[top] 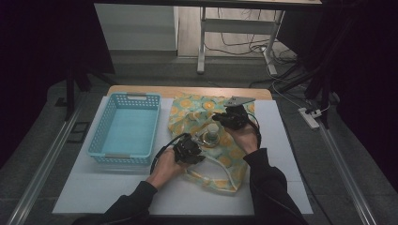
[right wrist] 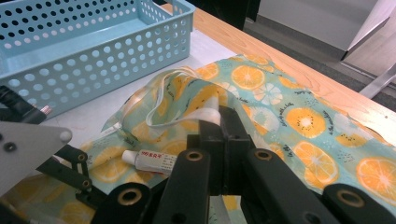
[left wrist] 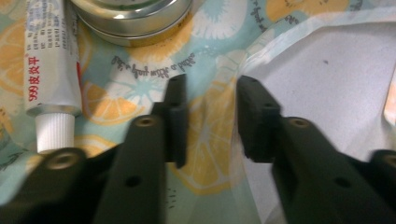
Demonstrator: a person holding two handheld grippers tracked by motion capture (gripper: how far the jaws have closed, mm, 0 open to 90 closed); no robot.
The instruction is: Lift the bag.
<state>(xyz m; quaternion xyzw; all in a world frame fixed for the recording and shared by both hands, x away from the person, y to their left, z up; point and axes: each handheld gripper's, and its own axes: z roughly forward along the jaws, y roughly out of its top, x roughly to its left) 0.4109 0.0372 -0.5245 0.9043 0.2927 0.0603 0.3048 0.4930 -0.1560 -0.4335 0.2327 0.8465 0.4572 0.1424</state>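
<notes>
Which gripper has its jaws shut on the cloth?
The right gripper: its jaws are pressed together on the cloth. The left gripper has its jaws apart above the cloth's edge.

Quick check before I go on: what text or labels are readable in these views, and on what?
"999皮炎平" in red, running along the white ointment tube.
Small print beside it on the tube: too small to read.
Curved black script printed on the citrus-patterned cloth: blurred, cannot be read reliably.
Red mark on the same tube in the right gripper view: too small to read.
Round metal tin: no legible text.
Blue basket: none.
</notes>
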